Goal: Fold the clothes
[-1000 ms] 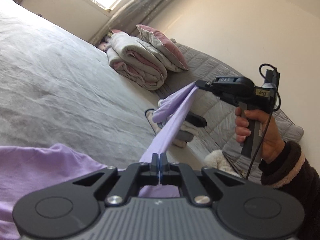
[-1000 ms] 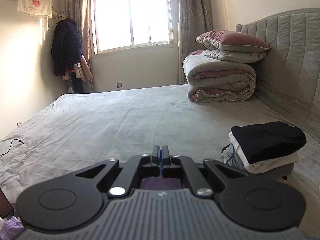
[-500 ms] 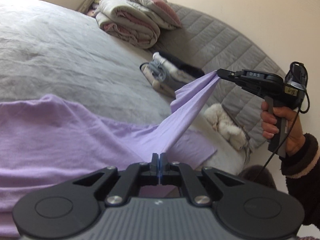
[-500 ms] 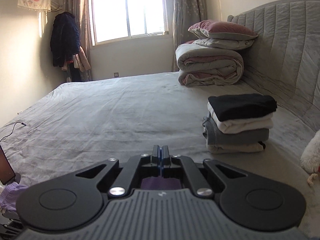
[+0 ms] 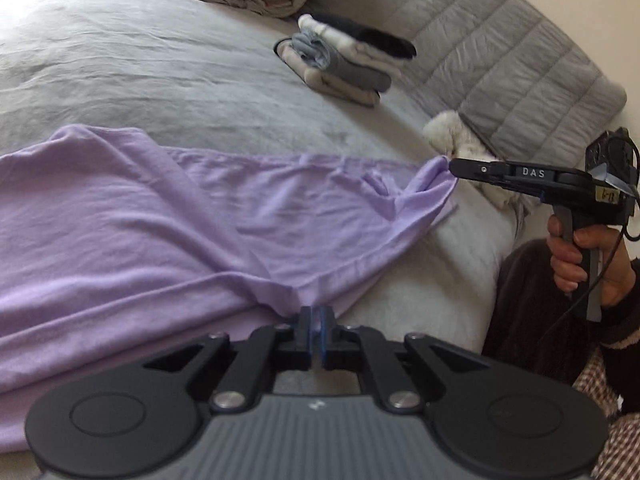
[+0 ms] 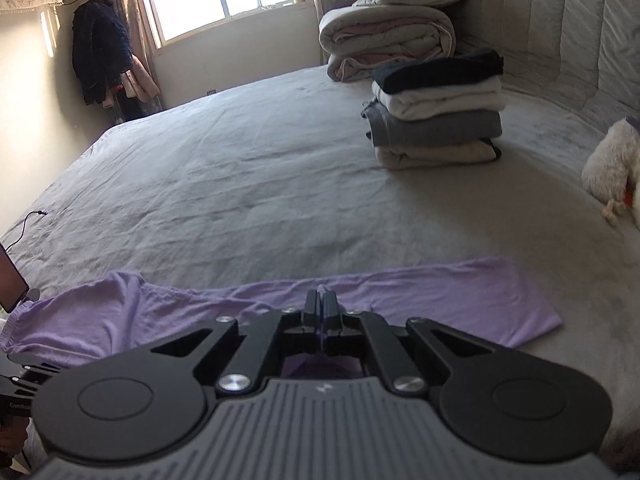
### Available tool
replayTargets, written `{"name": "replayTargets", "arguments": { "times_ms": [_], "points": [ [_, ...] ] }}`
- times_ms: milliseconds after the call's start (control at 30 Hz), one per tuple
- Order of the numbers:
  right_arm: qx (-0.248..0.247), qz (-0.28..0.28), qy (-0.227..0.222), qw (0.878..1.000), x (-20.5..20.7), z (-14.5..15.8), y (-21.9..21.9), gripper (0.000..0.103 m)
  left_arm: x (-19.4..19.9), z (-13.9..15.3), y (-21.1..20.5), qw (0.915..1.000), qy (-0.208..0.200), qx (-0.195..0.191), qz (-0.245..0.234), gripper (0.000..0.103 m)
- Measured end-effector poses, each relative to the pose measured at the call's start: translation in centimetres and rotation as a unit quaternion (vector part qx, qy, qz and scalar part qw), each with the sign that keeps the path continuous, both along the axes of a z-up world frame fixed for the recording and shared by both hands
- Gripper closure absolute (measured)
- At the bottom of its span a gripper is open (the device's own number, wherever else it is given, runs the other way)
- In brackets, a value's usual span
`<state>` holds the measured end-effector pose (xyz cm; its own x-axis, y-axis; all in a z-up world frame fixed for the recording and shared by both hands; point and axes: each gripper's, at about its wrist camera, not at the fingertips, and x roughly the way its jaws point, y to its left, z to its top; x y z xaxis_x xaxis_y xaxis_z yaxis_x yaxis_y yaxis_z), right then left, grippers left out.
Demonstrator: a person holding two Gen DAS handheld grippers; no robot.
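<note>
A lilac shirt (image 5: 168,216) lies spread on the grey bed (image 5: 160,64). My left gripper (image 5: 317,312) is shut on its near hem. My right gripper (image 5: 452,166) is shut on another corner of the hem, held just above the bed to the right. In the right wrist view the shirt (image 6: 460,296) lies flat ahead, and my right gripper (image 6: 321,294) is pinched shut on its edge. The left gripper body shows at that view's lower left edge.
A stack of folded clothes (image 6: 436,112) stands near the grey headboard (image 6: 560,28). A rolled quilt with pillows (image 6: 384,36) lies behind it. A white plush toy (image 6: 612,172) sits at the bed's right edge. A cable (image 6: 28,220) lies at the left.
Both grippers have come down with the shirt. It hung stretched in the air between them; now it lies spread over the bed, its hem still held.
</note>
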<state>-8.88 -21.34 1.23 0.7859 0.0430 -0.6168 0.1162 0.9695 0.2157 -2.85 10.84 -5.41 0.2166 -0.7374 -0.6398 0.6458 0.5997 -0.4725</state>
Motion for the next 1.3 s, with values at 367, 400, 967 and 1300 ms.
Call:
{"name": "replayTargets", "arguments": {
  "times_ms": [367,400,967,1300],
  "points": [
    [0.062,0.085,0.040,0.994,-0.7,-4.0,2.1,0.102,0.0,2.7,-1.6,0.9989,0.002,-0.045,0.010,0.074],
    [0.068,0.098,0.044,0.992,-0.5,-4.4,2.5,0.102,0.2,2.9,-2.1,0.9986,0.007,-0.051,0.014,0.073],
    [0.149,0.150,0.024,0.977,-1.3,-5.2,0.2,0.091,3.7,2.5,-17.3,0.9986,0.015,0.047,0.019,0.059],
    [0.201,0.111,0.022,0.973,-2.2,-4.5,-3.5,0.087,4.1,2.2,-20.9,0.9883,-0.044,0.138,0.049,0.060]
  ]
}}
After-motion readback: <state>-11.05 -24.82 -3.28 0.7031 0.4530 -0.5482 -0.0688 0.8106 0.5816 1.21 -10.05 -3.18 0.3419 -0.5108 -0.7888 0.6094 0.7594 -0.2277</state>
